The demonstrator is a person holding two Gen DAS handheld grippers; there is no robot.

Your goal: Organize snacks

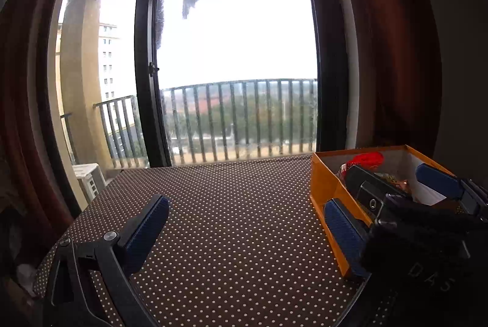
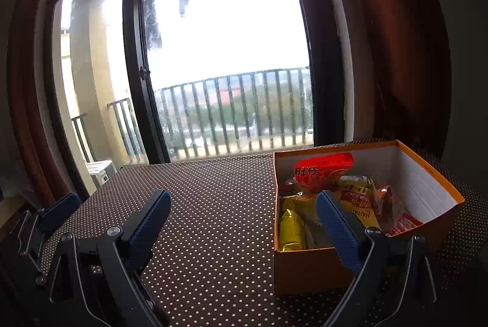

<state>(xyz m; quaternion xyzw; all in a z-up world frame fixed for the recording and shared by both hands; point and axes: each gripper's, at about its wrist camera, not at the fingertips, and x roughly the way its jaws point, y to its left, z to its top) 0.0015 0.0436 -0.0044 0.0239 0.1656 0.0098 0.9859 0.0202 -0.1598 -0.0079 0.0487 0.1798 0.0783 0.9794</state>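
Left wrist view. Blue-padded fingers of the left gripper (image 1: pixel 244 232) frame the foreground, spread wide with nothing between them, above the dotted tablecloth (image 1: pixel 231 205). Orange box (image 1: pixel 328 189): forward and to the right, its long axis running away from the camera toward the balcony door (image 1: pixel 238 52). Right gripper (image 1: pixel 393 199): hangs over the near end of the box, one finger outside the near left wall, the other over the interior; jaws parted, nothing held. Red snack bag (image 1: pixel 369 158): visible at the far end inside the box.

Right wrist view. Right gripper (image 2: pixel 242 228): fingers apart, empty; the right finger overlaps the box's near left corner, the left finger stands over bare cloth. Orange box (image 2: pixel 305 269): right of centre, just ahead. Contents: red snack bag (image 2: pixel 323 171) at the far end, yellow packets (image 2: pixel 291 231) along the left wall, further red-and-yellow wrappers (image 2: pixel 363 202) toward the right. Left gripper (image 2: pixel 48 223): partly seen at the left edge, well apart from the box.

Judgement: the right gripper is the nearer; no loose snack shows on the cloth, so sorting looks largely complete.
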